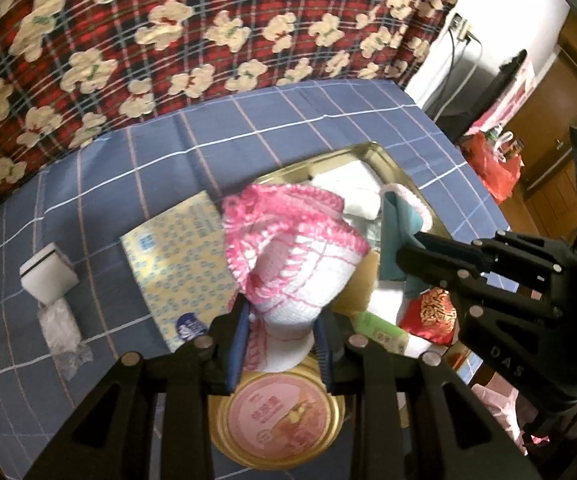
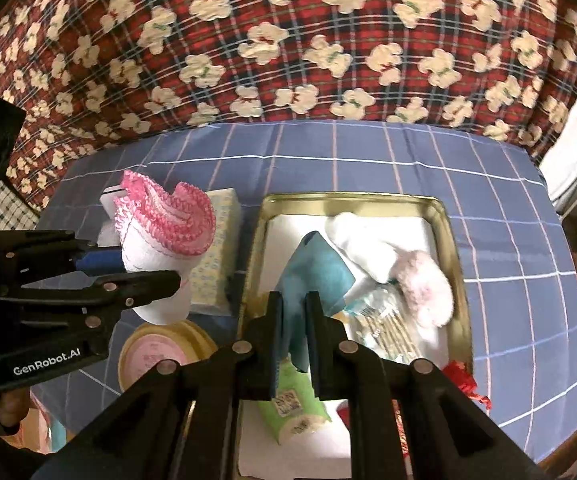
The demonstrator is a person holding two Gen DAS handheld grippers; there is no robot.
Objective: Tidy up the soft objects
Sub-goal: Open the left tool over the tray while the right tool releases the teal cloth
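Gripping a white crocheted cloth with a pink frilled edge (image 1: 292, 248), the left gripper (image 1: 280, 340) had its blue-padded fingers (image 1: 237, 344) clenched on the cloth's lower white part, so that the frilled end fanned out above them. Beneath it, near the front edge of the blue checked bedsheet (image 1: 328, 120), lay a round gold-rimmed lid with a pink label (image 1: 278, 408), and just beyond that a yellow patterned tissue pack (image 1: 180, 264). Farther toward the left edge of the bedsheet sat a small white box with a dark stripe (image 1: 48, 272), with crumpled clear plastic (image 1: 62, 332) beside it.

The right gripper (image 2: 294, 332) was clamped on a teal cloth (image 2: 308, 276), whose upper part rose above the fingertips over a gold rectangular tin tray (image 2: 452, 240). In the tray, toward its back right corner, lay a white sock with a fluffy pink cuff (image 2: 400, 268); a green packet (image 2: 292, 404) lay at the tray's front end. A red plaid quilt printed with cream bears (image 2: 288, 48) covered the area behind the bedsheet's back edge.
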